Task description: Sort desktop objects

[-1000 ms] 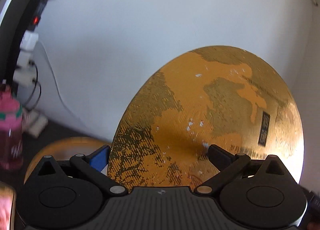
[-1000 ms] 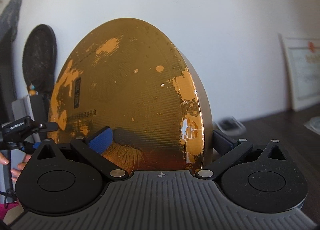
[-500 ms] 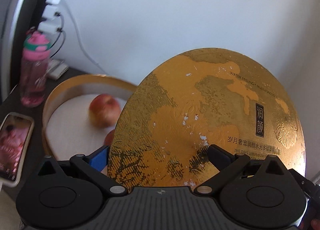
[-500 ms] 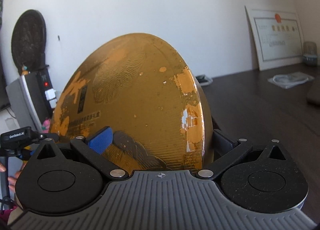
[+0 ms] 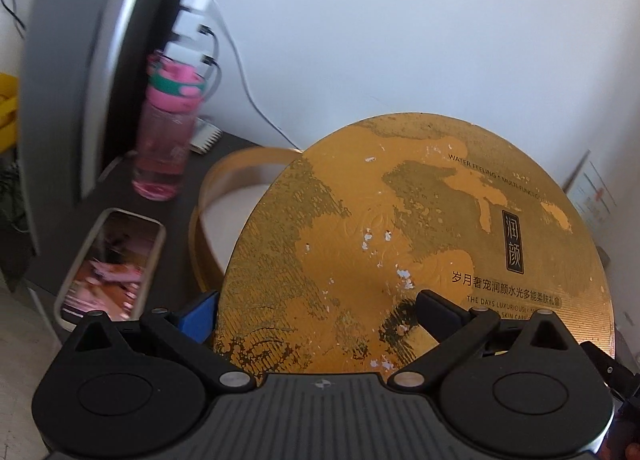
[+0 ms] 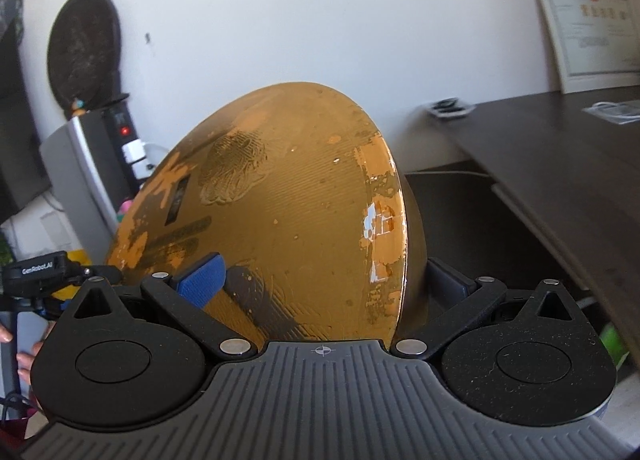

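Two hand-held grippers [image 5: 316, 314] [image 6: 320, 278] clamp 1 gold lid [image 5: 400, 252].

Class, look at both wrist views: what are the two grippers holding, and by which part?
Both hold the round gold box lid: left gripper and right gripper each clamp its rim on opposite sides.

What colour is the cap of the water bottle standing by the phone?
The bottle's cap is pink with a green band, best seen in the left wrist view.
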